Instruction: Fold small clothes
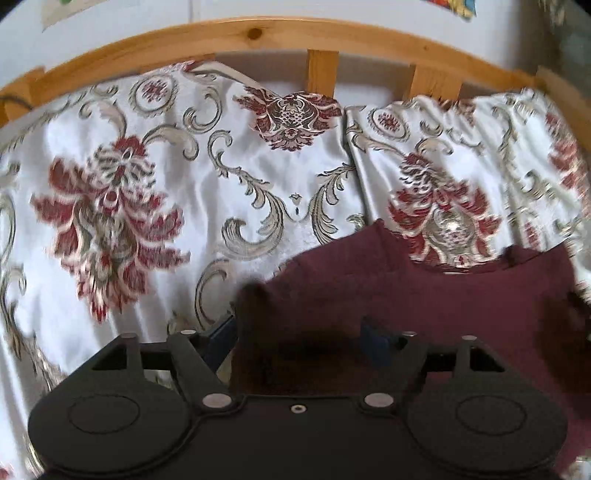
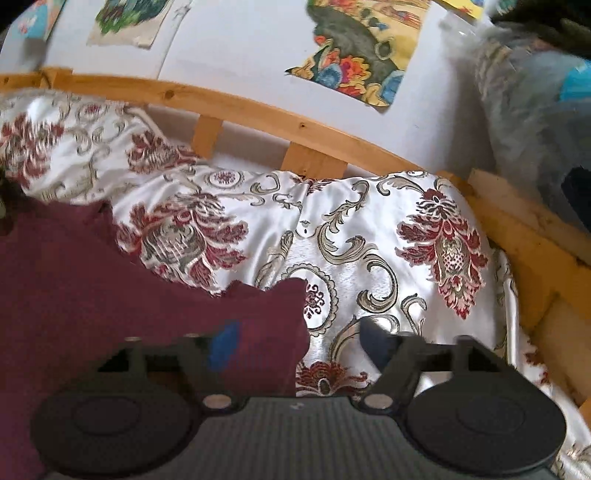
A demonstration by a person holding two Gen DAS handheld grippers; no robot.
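From your left wrist, the left gripper (image 1: 299, 332) stands wide open — the maroon garment (image 1: 424, 295) lies loose between its fingers on the floral bedspread (image 1: 147, 184), below the pine bed rail (image 1: 258, 35). From your right wrist, the right gripper (image 2: 299, 343) is also spread wide — the garment's corner (image 2: 258, 314) drapes over the left finger, ungripped.

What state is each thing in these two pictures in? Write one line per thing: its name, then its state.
Maroon garment: spread on the bedspread, an edge between each gripper's open jaws, unheld.
Floral bedspread: rumpled, covering the bed.
Left gripper: open.
Right gripper: open.
Wooden bed rail: upright along the wall.
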